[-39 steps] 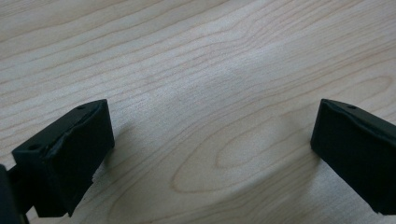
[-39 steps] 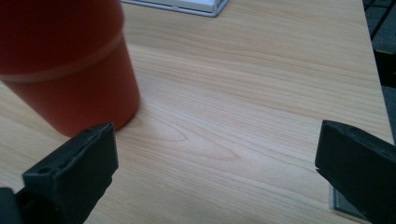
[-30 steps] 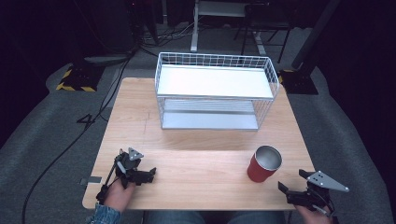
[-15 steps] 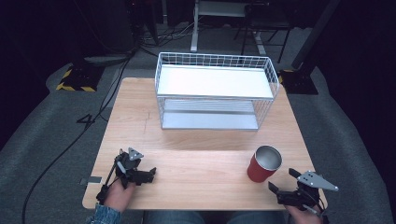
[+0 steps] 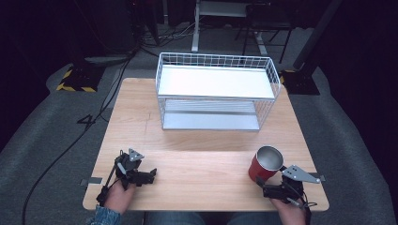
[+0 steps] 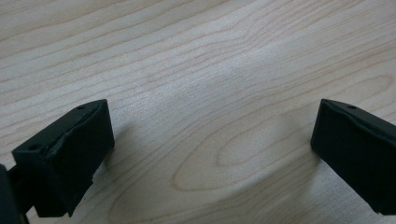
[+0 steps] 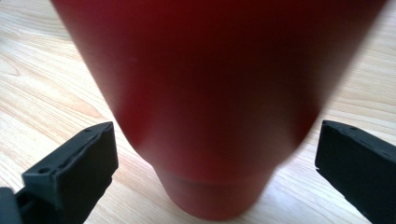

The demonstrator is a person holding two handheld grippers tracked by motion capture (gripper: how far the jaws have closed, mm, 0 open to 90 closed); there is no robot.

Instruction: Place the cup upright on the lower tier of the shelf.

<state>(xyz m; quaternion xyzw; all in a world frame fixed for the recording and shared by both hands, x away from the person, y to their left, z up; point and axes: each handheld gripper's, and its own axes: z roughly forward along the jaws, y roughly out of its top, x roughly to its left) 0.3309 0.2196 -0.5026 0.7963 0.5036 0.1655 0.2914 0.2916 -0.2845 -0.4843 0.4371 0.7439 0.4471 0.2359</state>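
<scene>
Wood under my left gripper [image 6: 210, 154]: bare table [image 5: 197, 150], jaws wide apart, nothing held.
Red cup [image 5: 265, 164]: upright, near right front corner, its axis vertical.
My right gripper [image 5: 278, 191]: jaws wide, empty; cup directly ahead, centred between them, not yet touched.
Nearer hand: my right.

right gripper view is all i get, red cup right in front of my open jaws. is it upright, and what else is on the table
Observer: Yes, the red cup stands upright, open end up, silver inside.
Operator: what else is there
Observer: A white wire rack sits at the table's far side, well apart from the cup.
Operator: and the left gripper
Observer: The left gripper rests near the front left edge of the table, jaws open over bare wood.
</scene>
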